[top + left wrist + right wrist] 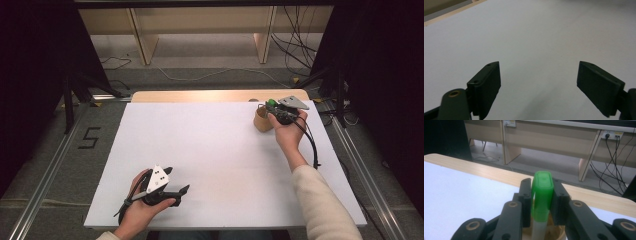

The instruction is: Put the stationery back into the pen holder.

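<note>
Marker (541, 195), green cap up, is clamped upright between the shut jaws of the right gripper (541, 200) over the cup (262, 121), seemingly for standing inside, while the left gripper (539, 87) is kept open and idle on the table (220, 150).

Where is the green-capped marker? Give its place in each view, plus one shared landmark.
High view: the marker is at the table's far right, its green cap above the wooden cup, in the right hand-held gripper.
Left gripper view: not in it; white table between open jaws.
Right gripper view: centre, marker upright, clamped at the cap, over the cup.
Shared landmark: the table's wooden far edge.
</note>
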`<action>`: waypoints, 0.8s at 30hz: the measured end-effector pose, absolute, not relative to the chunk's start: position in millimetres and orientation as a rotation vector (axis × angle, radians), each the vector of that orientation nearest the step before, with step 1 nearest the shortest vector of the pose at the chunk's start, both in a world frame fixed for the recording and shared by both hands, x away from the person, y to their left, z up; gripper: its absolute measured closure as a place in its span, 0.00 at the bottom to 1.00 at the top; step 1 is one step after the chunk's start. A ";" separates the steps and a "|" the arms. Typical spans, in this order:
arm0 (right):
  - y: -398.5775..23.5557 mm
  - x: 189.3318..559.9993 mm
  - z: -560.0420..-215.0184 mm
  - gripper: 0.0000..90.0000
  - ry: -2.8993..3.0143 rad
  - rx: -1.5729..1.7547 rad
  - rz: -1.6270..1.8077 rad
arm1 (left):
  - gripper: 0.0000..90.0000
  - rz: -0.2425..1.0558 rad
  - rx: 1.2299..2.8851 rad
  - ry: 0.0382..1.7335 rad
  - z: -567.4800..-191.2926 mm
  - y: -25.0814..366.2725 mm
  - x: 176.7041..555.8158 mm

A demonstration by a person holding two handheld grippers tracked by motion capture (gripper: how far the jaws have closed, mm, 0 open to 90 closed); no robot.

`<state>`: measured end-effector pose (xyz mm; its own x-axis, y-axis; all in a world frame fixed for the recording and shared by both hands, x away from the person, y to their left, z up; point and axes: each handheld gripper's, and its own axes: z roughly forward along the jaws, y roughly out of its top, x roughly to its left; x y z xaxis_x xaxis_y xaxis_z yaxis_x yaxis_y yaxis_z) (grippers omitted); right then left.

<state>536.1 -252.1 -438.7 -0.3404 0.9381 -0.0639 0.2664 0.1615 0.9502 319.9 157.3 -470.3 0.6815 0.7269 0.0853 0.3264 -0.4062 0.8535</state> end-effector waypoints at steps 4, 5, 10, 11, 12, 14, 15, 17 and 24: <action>-252.7 536.3 -440.3 0.83 1.735 1.157 1.201 | 0.21 0.568 2.008 0.809 -470.4 157.2 319.9; -252.7 536.3 -440.5 0.83 1.737 1.159 1.200 | 0.21 0.569 2.007 0.809 -470.6 157.0 319.9; -252.8 536.2 -441.9 0.83 1.740 1.158 1.196 | 0.21 0.570 2.004 0.812 -470.4 157.0 319.6; -252.8 536.4 -441.9 0.83 1.740 1.156 1.196 | 0.21 0.571 2.006 0.811 -470.5 157.1 319.7; -252.8 536.4 -441.9 0.83 1.740 1.156 1.197 | 0.21 0.569 2.006 0.812 -470.6 157.0 319.6; -252.9 536.4 -441.9 0.82 1.741 1.155 1.196 | 0.21 0.569 2.005 0.811 -470.6 156.8 319.6; -252.9 536.4 -441.9 0.82 1.742 1.153 1.195 | 0.21 0.570 2.005 0.810 -470.6 156.8 319.6; -253.1 536.3 -441.9 0.82 1.741 1.156 1.193 | 0.21 0.571 2.007 0.809 -470.6 157.0 319.8; -253.4 535.5 -441.7 0.78 1.741 1.162 1.202 | 0.21 0.570 2.006 0.807 -470.8 156.8 319.8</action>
